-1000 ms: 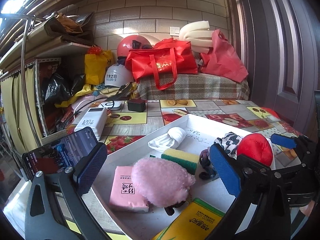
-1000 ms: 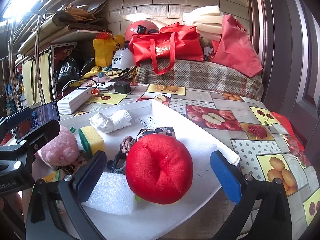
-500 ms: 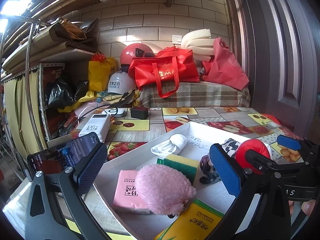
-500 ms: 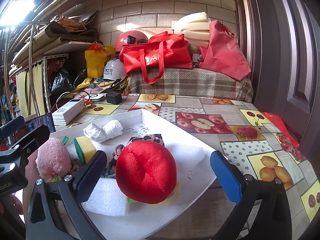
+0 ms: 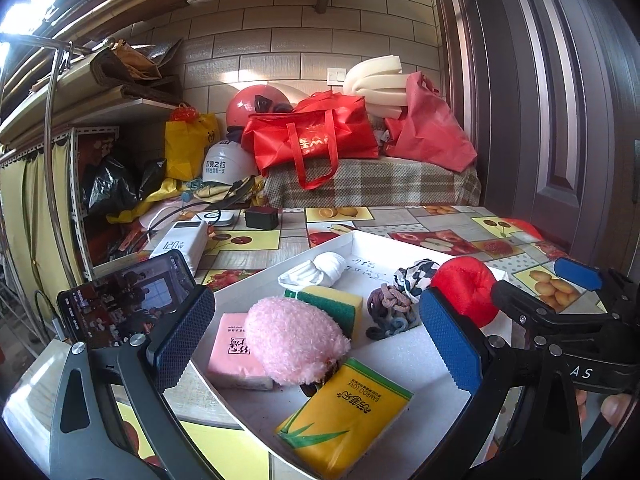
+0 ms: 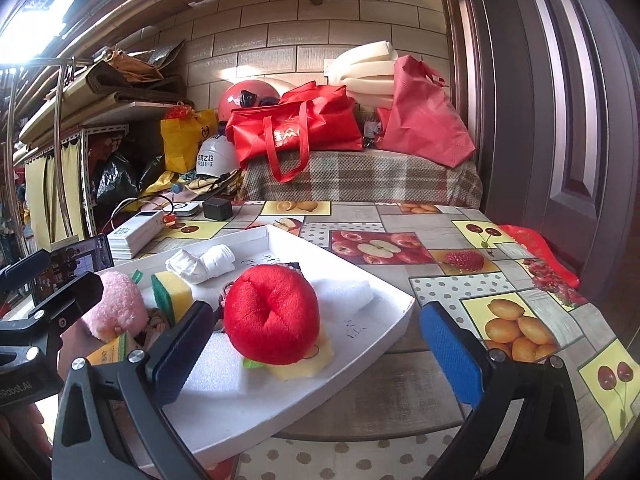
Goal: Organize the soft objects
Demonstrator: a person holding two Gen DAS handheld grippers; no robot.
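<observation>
Both grippers hang spread wide and empty: the left gripper [image 5: 316, 336] over the pink plush [image 5: 294, 346], whose long axis runs left-to-right near the white tray's [image 6: 384, 332] near-left corner; the right gripper [image 6: 316, 350] frames the red plush [image 6: 272, 314]. Only the left wrist view shows the yellow "BAMBOO LOVE" tissue pack [image 5: 346, 422] whole.

The left gripper [image 5: 316, 344] is held level with its jaws spread wide, nothing between the blue pads. The right gripper [image 6: 320, 354] is likewise held wide apart and empty, positioned just beside the left one.
</observation>
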